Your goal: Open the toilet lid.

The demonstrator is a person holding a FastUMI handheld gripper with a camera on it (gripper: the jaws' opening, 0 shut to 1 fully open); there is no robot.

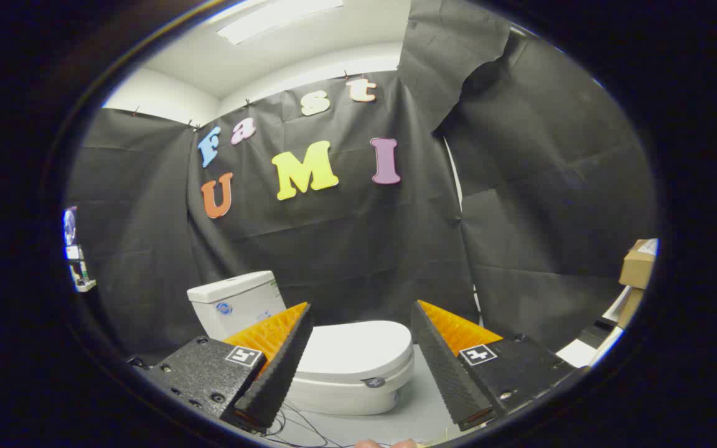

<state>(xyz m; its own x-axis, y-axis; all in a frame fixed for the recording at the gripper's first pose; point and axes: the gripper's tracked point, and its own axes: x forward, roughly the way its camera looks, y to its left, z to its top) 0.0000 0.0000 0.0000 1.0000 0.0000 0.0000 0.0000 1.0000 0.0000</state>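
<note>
A white toilet stands on the grey floor against the black cloth wall. Its lid lies flat and closed over the bowl, and the tank rises behind it on the left side. My gripper hovers above and short of the toilet, open wide, with nothing between its fingers. The left finger overlaps the lid's left part and the tank's lower corner; the right finger sits just right of the lid's front edge. Neither finger touches the toilet.
Cardboard boxes are stacked by the wall far to the right, with a pale flat object below them. Thin cables trail on the floor in front of the bowl. A small shelf with items hangs far left.
</note>
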